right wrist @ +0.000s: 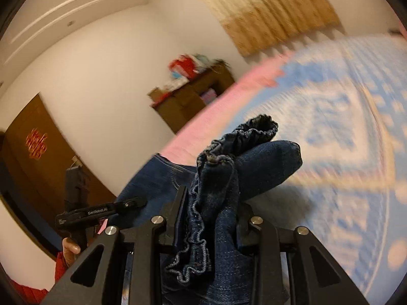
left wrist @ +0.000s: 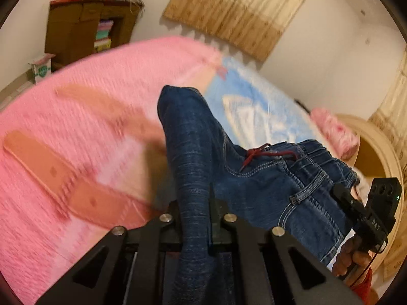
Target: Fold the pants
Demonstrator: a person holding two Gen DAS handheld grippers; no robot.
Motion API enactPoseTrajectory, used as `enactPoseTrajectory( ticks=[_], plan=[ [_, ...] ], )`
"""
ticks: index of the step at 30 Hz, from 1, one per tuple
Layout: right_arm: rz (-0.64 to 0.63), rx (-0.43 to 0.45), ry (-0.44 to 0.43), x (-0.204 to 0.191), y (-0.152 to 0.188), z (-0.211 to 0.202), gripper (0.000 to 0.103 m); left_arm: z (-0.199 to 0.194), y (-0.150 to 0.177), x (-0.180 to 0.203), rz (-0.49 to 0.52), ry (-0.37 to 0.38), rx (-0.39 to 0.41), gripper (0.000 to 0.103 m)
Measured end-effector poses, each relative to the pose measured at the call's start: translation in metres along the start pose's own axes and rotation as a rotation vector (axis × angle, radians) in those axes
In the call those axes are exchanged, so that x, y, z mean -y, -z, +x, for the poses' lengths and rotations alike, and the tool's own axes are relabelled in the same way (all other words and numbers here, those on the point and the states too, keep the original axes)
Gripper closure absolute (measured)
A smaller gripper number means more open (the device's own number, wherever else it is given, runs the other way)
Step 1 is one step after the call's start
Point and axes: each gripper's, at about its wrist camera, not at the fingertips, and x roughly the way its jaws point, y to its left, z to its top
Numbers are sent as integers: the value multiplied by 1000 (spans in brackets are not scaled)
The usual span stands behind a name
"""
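Note:
Dark blue jeans [left wrist: 254, 183] with a red drawstring hang lifted over the bed. My left gripper [left wrist: 194, 203] is shut on a folded leg section of the jeans, which sticks up between its fingers. My right gripper [right wrist: 211, 203] is shut on the elastic waistband of the jeans [right wrist: 216, 203], bunched between its fingers. In the left wrist view the right gripper [left wrist: 343, 195] shows at the right edge, gripping the waistband. In the right wrist view the left gripper [right wrist: 137, 202] shows at the left, at the denim's edge.
The bed has a pink blanket [left wrist: 76, 127] on the left and a blue-white patterned cover [right wrist: 343, 139] on the right. A brown shelf [left wrist: 84, 30] with clutter stands by the wall. A beige curtain [left wrist: 241, 7] hangs behind. A pink pillow [left wrist: 335, 132] lies near the round headboard.

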Motion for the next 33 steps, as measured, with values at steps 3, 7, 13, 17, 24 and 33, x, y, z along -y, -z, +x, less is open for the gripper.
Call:
enactPoseTrajectory(
  ticks=[3, 7, 13, 17, 24, 33],
  plan=[
    [-81, 43, -47, -24, -27, 9, 72, -30, -18, 0, 15, -44, 116, 94],
    [-130, 73, -80, -26, -49, 37, 72, -38, -30, -3, 30, -160, 197, 91],
    [11, -176, 128, 54, -8, 137, 61, 54, -5, -41, 34, -640, 4, 20],
    [240, -149, 56, 94, -10, 130, 54, 55, 7, -56, -21, -643, 79, 4],
    [150, 10, 178, 72, -10, 97, 52, 29, 13, -64, -65, -650, 108, 0],
    [-186, 269, 386, -20, 6, 31, 44, -26, 44, -19, 45, -750, 213, 0]
  ],
)
